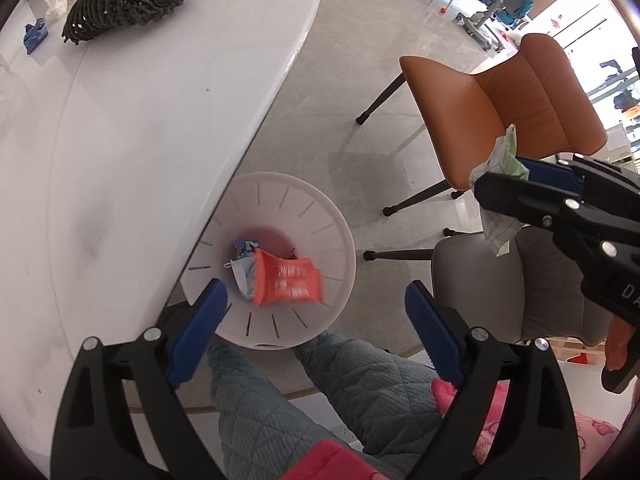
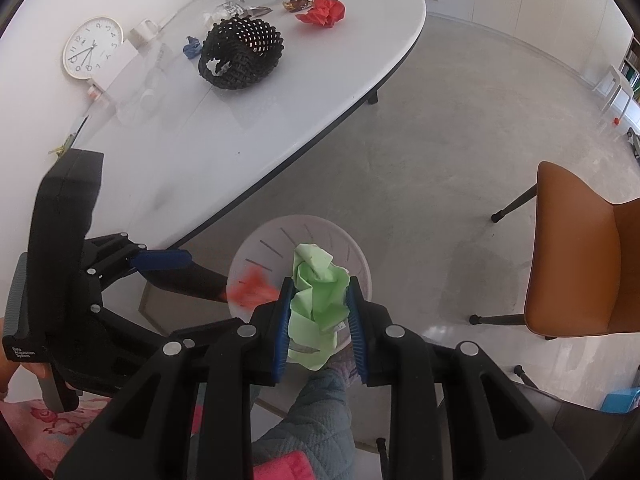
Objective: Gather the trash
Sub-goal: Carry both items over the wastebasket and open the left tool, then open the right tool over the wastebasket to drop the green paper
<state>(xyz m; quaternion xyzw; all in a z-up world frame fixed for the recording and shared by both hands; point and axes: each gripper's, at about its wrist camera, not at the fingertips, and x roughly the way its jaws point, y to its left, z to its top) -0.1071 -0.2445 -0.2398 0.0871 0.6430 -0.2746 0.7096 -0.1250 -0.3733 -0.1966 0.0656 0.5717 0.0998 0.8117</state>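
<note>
Left gripper (image 1: 316,316) at bottom of left wrist view, jaws wide apart, nothing between them, over the white bin (image 1: 320,216) at lower centre. Orange wrapper (image 1: 286,283), blurred, inside the bin beside a blue-white wrapper (image 1: 244,258). Right gripper (image 2: 318,320) at lower centre of right wrist view, clamped on crumpled green paper (image 2: 318,292), above the bin rim. White table (image 2: 280,92) upper left still carries a black mesh basket (image 2: 242,52), red crumpled paper (image 2: 325,11), brown wrapper (image 2: 297,4), blue scrap (image 2: 193,47). Orange chair (image 2: 580,256) right edge.
</note>
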